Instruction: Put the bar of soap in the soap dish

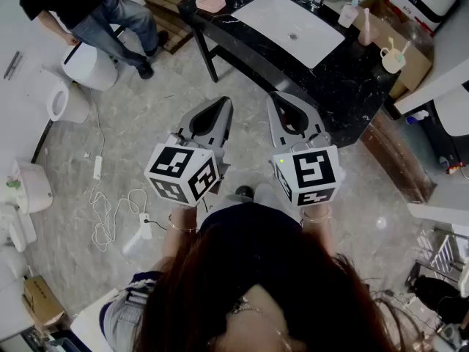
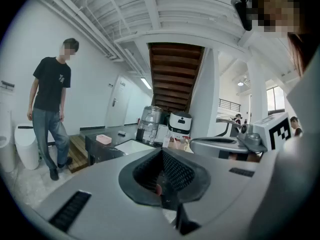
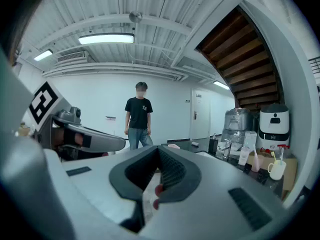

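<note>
Now left tool [image 1: 221, 103] and right tool [image 1: 276, 96] hover closed before the counter [image 1: 344, 86].

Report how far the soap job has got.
Done: nothing visible. In hand: nothing; the left gripper and right gripper are both shut and empty, held over the floor short of the black counter. Left: everything. A pink item sits at the counter's far corner; whether it is the soap or the dish cannot be told.

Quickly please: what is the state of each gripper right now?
Left grey two-jaw gripper: closed, holding nothing.
Right grey two-jaw gripper: closed, holding nothing.
</note>
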Motion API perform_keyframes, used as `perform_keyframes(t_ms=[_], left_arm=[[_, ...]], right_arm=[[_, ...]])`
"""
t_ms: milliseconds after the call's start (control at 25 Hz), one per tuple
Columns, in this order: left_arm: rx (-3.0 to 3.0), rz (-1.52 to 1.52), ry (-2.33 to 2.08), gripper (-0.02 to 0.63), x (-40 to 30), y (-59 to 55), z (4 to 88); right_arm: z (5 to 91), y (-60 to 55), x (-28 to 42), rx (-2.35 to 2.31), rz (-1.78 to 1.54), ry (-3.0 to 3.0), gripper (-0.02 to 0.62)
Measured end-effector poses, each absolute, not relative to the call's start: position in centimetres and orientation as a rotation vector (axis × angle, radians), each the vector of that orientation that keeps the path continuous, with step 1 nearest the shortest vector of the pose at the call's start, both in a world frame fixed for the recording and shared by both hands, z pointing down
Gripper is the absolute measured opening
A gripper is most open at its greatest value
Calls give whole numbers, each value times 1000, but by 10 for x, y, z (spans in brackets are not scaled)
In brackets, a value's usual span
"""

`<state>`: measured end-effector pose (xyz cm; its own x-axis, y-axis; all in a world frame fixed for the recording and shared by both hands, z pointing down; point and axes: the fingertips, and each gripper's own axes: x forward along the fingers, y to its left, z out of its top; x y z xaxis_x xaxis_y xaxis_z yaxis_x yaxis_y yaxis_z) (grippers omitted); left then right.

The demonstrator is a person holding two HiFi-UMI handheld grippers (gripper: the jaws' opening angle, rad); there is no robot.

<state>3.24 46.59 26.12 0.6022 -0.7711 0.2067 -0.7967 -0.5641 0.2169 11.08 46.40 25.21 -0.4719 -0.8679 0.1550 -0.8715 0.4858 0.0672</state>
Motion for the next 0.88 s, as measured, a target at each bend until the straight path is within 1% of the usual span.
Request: perform_keyframes(t_ms=[520, 880], left_arm=[[2523, 106, -1318, -6, 64, 439, 261], [2459, 119, -1385, -6, 55, 412, 271]], right_arm=[[254, 439, 140, 1452, 3, -2600, 8], [264, 404, 143, 1441, 24, -2612, 8]])
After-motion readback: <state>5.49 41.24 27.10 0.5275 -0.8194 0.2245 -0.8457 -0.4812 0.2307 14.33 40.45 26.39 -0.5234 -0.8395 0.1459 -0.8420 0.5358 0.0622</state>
